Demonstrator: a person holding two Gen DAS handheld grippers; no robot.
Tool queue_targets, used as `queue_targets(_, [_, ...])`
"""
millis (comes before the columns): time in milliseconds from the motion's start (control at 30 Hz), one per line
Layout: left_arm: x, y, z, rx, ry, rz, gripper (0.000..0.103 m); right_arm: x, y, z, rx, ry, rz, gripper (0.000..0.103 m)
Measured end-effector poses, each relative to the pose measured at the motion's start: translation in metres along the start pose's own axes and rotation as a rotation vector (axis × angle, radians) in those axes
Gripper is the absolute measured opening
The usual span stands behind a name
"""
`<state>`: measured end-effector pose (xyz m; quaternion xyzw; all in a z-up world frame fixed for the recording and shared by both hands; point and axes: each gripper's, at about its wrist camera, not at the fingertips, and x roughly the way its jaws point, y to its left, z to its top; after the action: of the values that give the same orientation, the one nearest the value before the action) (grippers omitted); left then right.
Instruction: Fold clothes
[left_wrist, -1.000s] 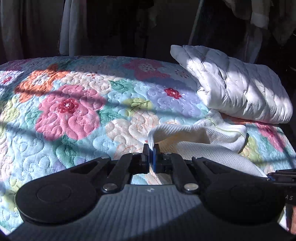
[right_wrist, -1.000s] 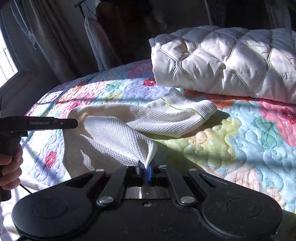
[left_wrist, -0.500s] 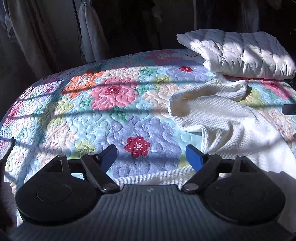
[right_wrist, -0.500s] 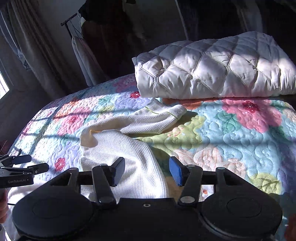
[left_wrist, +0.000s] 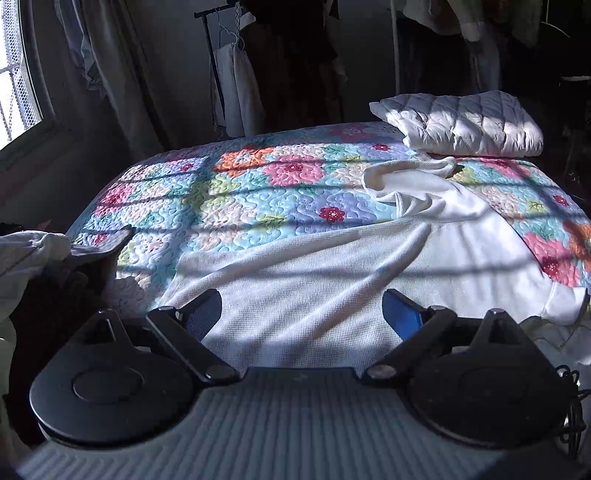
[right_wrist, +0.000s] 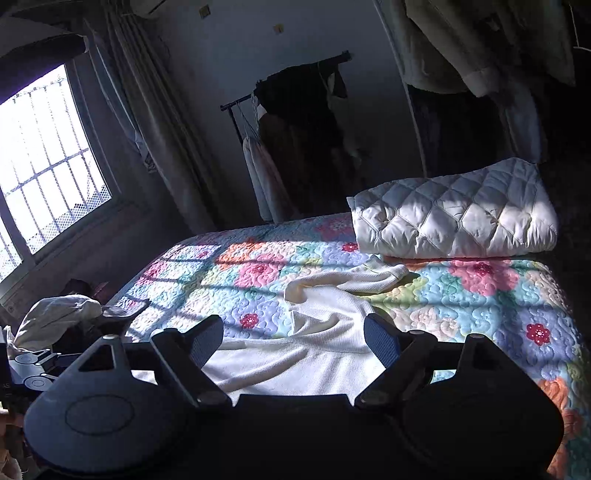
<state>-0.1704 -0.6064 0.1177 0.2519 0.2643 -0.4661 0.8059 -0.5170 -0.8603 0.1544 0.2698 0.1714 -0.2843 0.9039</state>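
On the floral quilt (left_wrist: 258, 199), left wrist view: cream waffle garment (left_wrist: 332, 266) lies spread flat, sleeve bunched toward the folded white comforter (left_wrist: 461, 125). Left tongs (left_wrist: 301, 314) just opened wide, nothing between them. Right wrist view: right tongs (right_wrist: 295, 339) likewise just spread, empty above the garment; dim pile at left edge (right_wrist: 55, 317), possibly clothes.

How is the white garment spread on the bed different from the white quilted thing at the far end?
The white garment has a fine waffle knit; the quilted pad is puffy with diamond stitching. The garment lies loose and rumpled, one sleeve bunched; the pad is folded into a thick, neat bundle. The garment reaches the bed's near edge; the pad sits at the far corner. Both are whitish and rest on the floral bedspread.
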Motion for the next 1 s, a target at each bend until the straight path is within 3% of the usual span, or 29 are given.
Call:
queue_targets(100, [-0.030,0.009,-0.048,-0.032,0.094,0.057,0.101,-0.026,0.003,-0.035,0.089,0.080,0.063,0.093])
queue_targets(167, [-0.044,0.017,-0.090,-0.096,0.191,0.044,0.101,-0.035,0.000,-0.068,0.138,0.165,0.073,0.093])
queue_targets(267, [-0.051,0.020,-0.150,-0.212,0.325,-0.083,0.101,-0.042,-0.011,-0.133,0.226,0.301,0.045,0.092])
queue_targets(367, [-0.051,0.010,-0.196,-0.280,0.401,-0.166,0.101,-0.051,-0.029,-0.198,0.338,0.370,0.010,0.092])
queue_targets(433, [-0.045,0.000,-0.222,-0.304,0.451,-0.211,0.101,-0.054,-0.042,-0.239,0.416,0.413,-0.025,0.086])
queue_targets(567, [-0.036,-0.020,-0.241,-0.304,0.493,-0.225,0.101,-0.046,-0.055,-0.299,0.532,0.444,-0.003,0.074])
queue_targets(633, [-0.034,-0.023,-0.241,-0.298,0.495,-0.204,0.101,-0.035,-0.048,-0.314,0.517,0.455,0.044,0.073])
queue_targets(800, [-0.035,-0.030,-0.230,-0.257,0.458,-0.190,0.101,-0.007,-0.030,-0.322,0.425,0.417,0.059,0.074])
queue_targets(833, [-0.035,-0.032,-0.227,-0.248,0.452,-0.190,0.101,-0.005,-0.027,-0.319,0.396,0.403,0.056,0.060])
queue_targets(900, [-0.034,-0.037,-0.219,-0.231,0.451,-0.187,0.101,0.000,-0.021,-0.313,0.337,0.375,0.044,0.005])
queue_targets(1000, [-0.037,-0.043,-0.211,-0.215,0.476,-0.208,0.101,-0.016,-0.017,-0.297,0.287,0.300,0.026,0.004])
